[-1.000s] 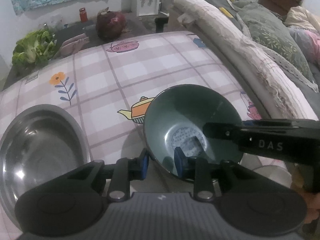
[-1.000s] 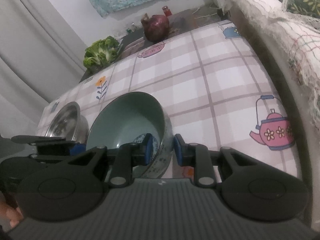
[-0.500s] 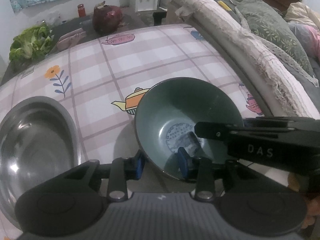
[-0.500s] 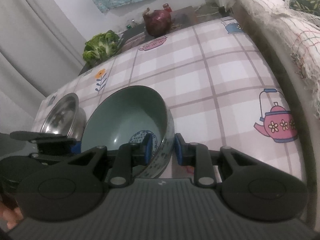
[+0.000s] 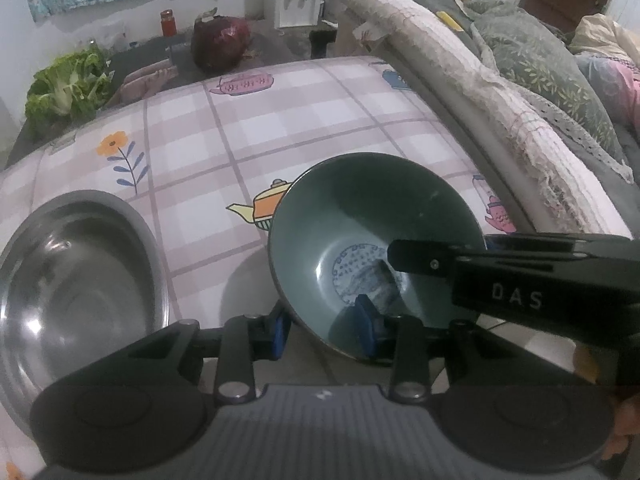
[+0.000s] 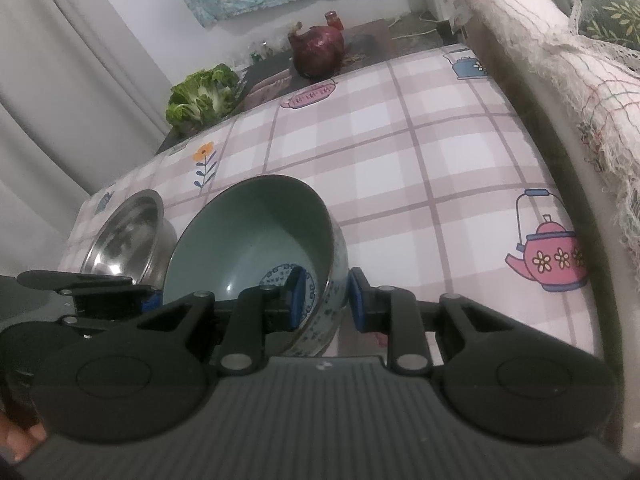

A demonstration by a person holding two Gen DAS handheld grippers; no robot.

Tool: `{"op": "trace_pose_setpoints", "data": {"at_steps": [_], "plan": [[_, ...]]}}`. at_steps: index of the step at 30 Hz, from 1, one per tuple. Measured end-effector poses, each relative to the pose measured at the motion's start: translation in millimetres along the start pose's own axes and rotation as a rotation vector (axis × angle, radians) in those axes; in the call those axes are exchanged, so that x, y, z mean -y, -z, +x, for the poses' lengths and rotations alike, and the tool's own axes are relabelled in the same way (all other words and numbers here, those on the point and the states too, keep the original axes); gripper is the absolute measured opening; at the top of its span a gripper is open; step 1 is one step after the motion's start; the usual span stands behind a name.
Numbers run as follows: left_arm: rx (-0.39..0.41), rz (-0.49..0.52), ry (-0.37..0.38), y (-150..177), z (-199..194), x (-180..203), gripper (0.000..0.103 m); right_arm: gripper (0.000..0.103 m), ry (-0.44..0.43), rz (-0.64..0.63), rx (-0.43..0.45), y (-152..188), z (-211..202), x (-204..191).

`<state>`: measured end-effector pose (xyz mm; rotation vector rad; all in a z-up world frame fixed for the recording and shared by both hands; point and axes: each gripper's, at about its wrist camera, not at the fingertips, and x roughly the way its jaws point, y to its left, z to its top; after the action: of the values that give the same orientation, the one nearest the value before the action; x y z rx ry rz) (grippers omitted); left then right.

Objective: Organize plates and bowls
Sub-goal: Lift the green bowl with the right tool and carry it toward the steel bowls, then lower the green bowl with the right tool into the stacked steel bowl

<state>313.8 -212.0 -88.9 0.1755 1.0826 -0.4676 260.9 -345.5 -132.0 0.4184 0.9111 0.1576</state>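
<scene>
A green bowl point(image 5: 360, 208) with a blue pattern in its bottom hangs tilted just above the checked tablecloth point(image 5: 280, 128). My right gripper point(image 6: 325, 304) is shut on the right wall of the bowl point(image 6: 260, 232), one pad inside and one outside. In the left wrist view its black finger point(image 5: 420, 258) reaches into the bowl from the right. My left gripper point(image 5: 323, 332) straddles the bowl's near-left rim, and its pads stand apart from the wall. A steel bowl point(image 5: 80, 280) sits on the cloth to the left, also visible as the steel bowl point(image 6: 128, 236) in the right wrist view.
A head of lettuce point(image 5: 68, 84), a red cabbage point(image 5: 220, 44) and a red jar point(image 5: 168, 24) stand beyond the table's far edge. A sofa with a fringed cover point(image 5: 460, 80) runs along the right side. A grey curtain point(image 6: 60, 80) hangs at the left.
The left gripper's jaws have spread wider around the bowl's rim and no longer pinch it. The right gripper stays clamped, and the bowl has barely shifted.
</scene>
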Motion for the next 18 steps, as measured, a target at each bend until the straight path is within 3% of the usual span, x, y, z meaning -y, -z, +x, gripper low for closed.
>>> {"op": "trace_pose_setpoints", "data": {"at_steps": [18], "plan": [[0.052,-0.003,0.002,1,-26,-1,0.036,0.023,0.003,-0.019,0.035,-8,-20,-16]]}}
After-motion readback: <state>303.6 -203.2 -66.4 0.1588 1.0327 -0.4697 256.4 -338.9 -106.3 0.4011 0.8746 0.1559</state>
